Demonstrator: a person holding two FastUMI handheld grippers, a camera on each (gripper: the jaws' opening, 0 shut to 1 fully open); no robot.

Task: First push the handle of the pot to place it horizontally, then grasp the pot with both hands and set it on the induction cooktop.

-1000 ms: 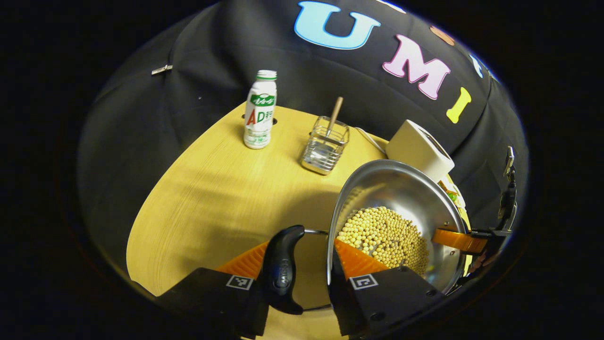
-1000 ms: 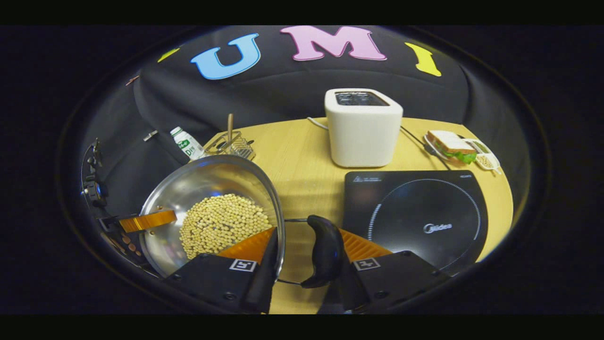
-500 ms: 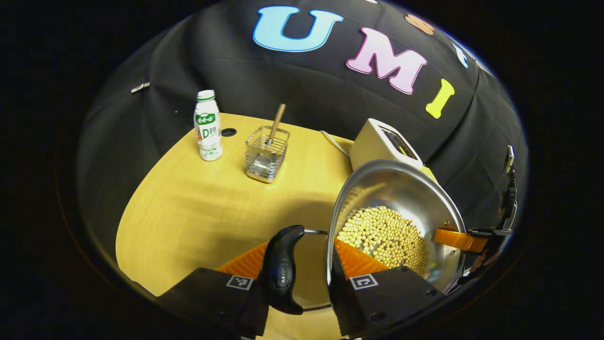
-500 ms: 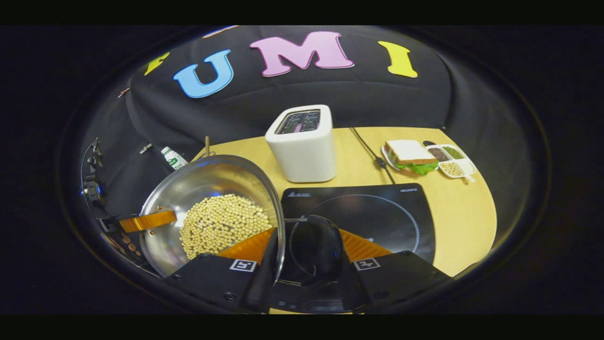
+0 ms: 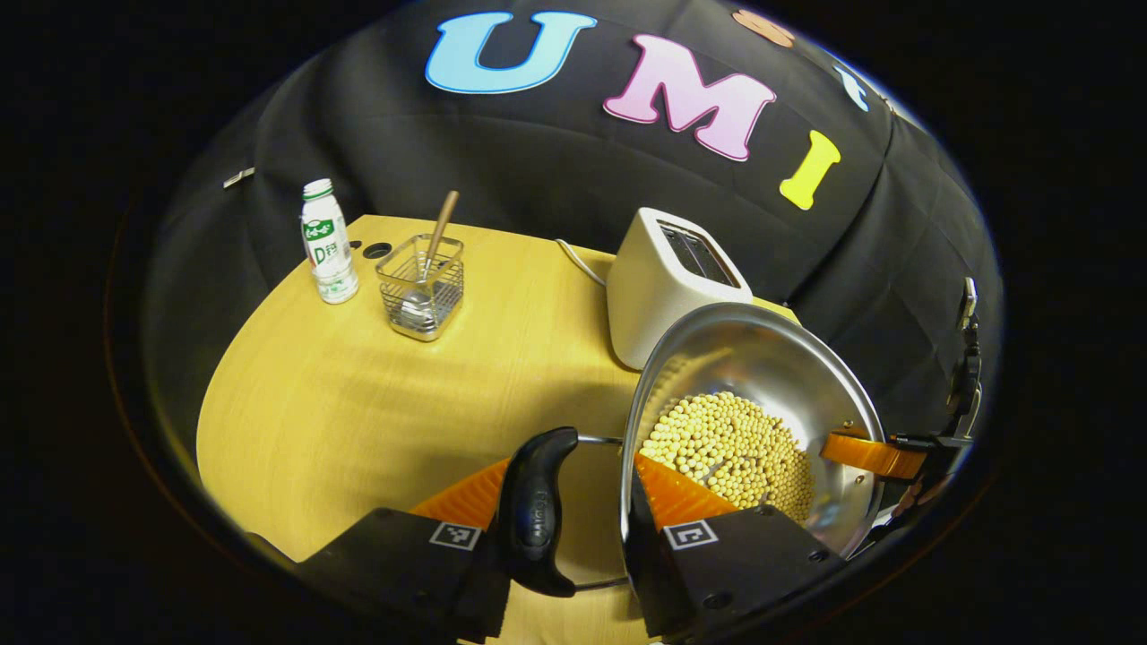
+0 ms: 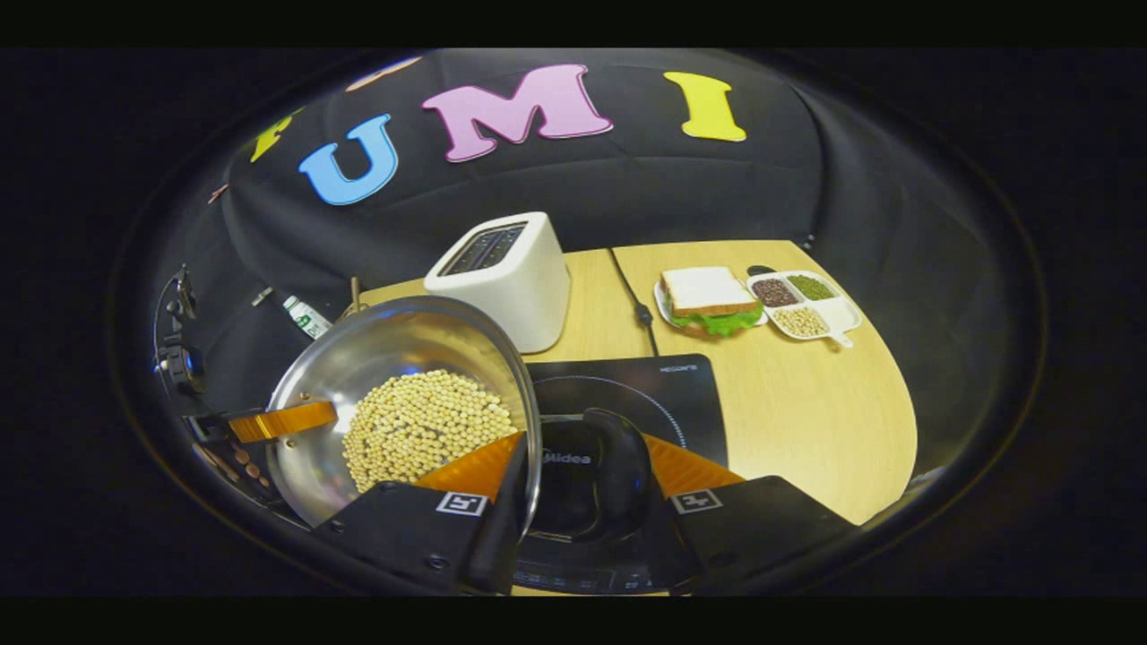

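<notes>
Over cooktop (image 6: 681, 394) edge: pot (image 6: 403, 358), both grippers gripping.

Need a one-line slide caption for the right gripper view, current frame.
Right gripper straddles the rim and side handle of the bean-filled pot, above the induction cooktop.

pot (image 6: 394, 394) | carried rightward | now over induction cooktop (image 6: 663, 394)

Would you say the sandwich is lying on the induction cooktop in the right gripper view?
No, the sandwich sits on its own plate on the table, beyond the induction cooktop.
</notes>
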